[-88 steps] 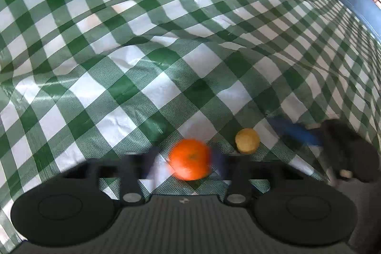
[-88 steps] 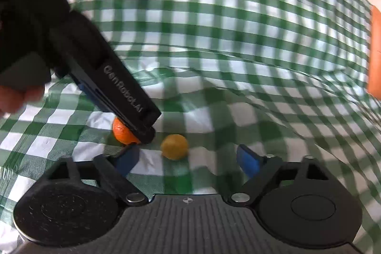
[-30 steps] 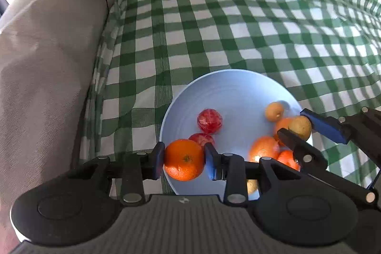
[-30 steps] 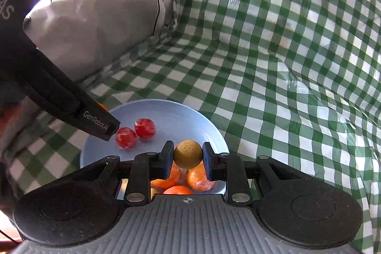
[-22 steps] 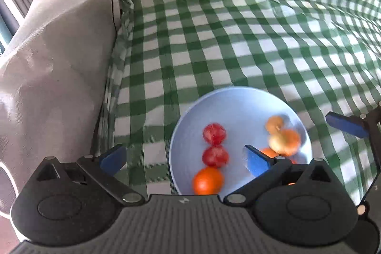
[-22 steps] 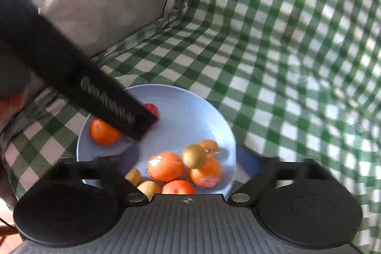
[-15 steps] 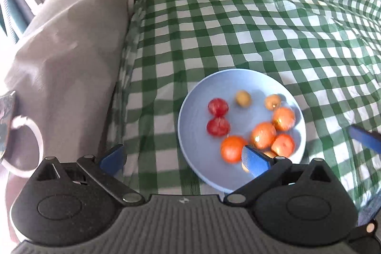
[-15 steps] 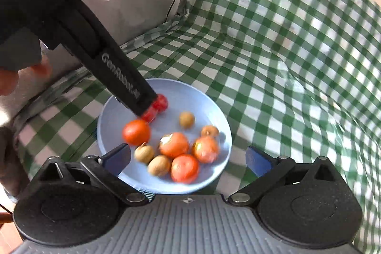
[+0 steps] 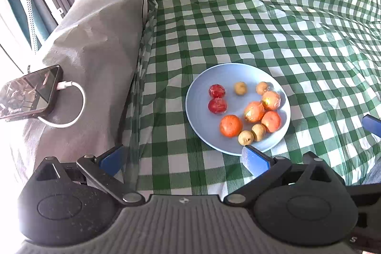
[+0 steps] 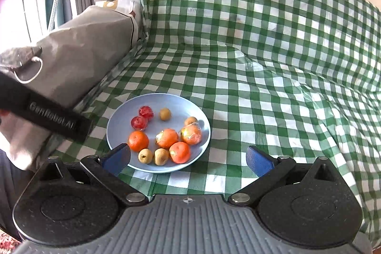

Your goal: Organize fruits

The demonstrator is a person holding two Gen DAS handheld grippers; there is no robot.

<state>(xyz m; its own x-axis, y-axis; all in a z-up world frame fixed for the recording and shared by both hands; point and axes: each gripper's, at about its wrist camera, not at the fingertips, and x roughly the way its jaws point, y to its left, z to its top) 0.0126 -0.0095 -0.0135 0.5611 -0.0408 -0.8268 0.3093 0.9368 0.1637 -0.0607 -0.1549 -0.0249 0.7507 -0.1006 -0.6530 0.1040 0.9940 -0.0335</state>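
Left wrist view: our left claw (image 9: 183,158) has just been opening and now gapes wide with nothing between its jaws, near the closest rim of the blue plate (image 9: 197,108). The fruits sit on that plate; the orange mandarin (image 9: 230,125) lies beside two small brown ones. The cloth under the plate is rumpled, so a nudge could tip it.

Right wrist view: our right claw (image 10: 188,157), likewise just opened and empty, hovers over the plate's near edge. A careless sweep here could clip the rim and roll fruit off.
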